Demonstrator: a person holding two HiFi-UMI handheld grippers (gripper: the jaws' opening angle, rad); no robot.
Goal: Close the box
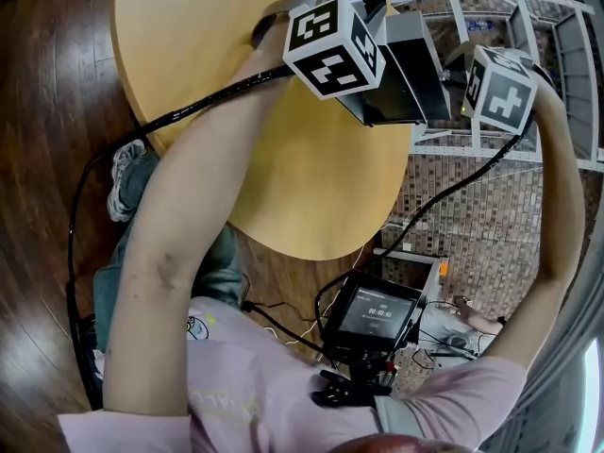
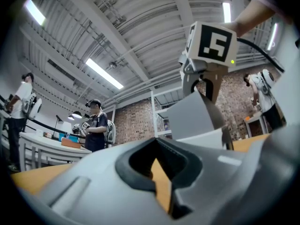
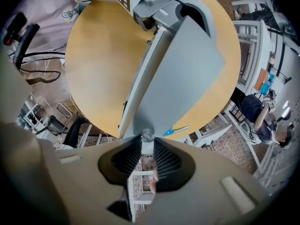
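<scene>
Grey box (image 1: pixel 406 64) raised above the round wooden table (image 1: pixel 208 92), lying between the two grippers. Right gripper (image 3: pixel 146 146) pinched nearly closed on the box's thin near edge. Left gripper (image 2: pixel 161 175) by the far end, jaws drawn together, only table visible through the slit.

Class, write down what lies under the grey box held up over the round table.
Under the grey box lies the round wooden table; a small blue item pokes out at its edge. Whatever else the box covers is hidden.
</scene>
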